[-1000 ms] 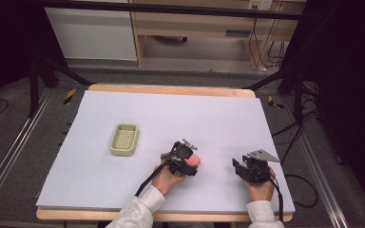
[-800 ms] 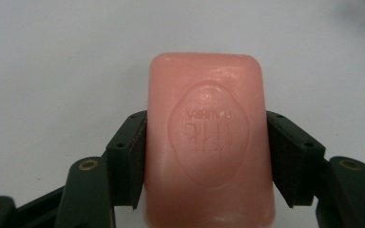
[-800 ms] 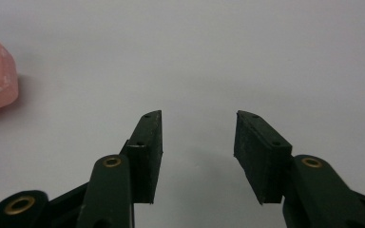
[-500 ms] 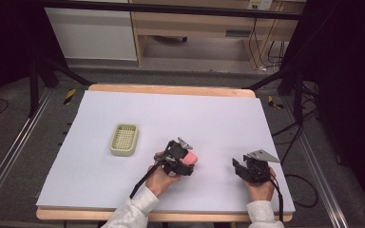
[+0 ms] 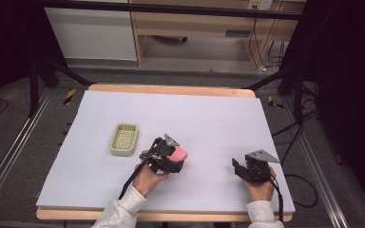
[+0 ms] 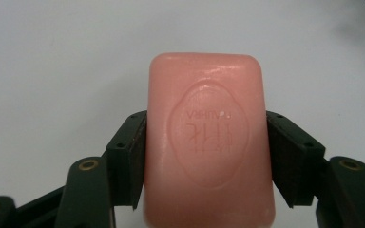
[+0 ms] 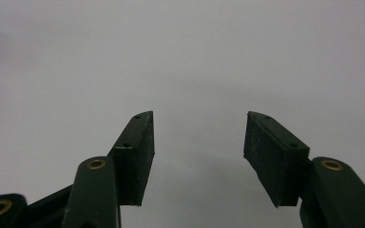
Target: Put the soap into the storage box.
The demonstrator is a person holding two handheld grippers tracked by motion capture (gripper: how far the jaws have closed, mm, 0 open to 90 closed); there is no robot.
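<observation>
Gripping stamped soap (image 6: 208, 147), L jaws

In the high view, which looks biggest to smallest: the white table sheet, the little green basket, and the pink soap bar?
1. White sheet, by far the largest.
2. Green basket.
3. Pink soap bar, held in the left gripper; partly hidden by it, but it looks smaller than the basket.

The high view looks forward and down from above the near edge of the surface (image 5: 209, 118), taking in all four edges. Each gripper view sits close behind its own jaws, looking along them at that same pale surface, shared with the high view.
</observation>
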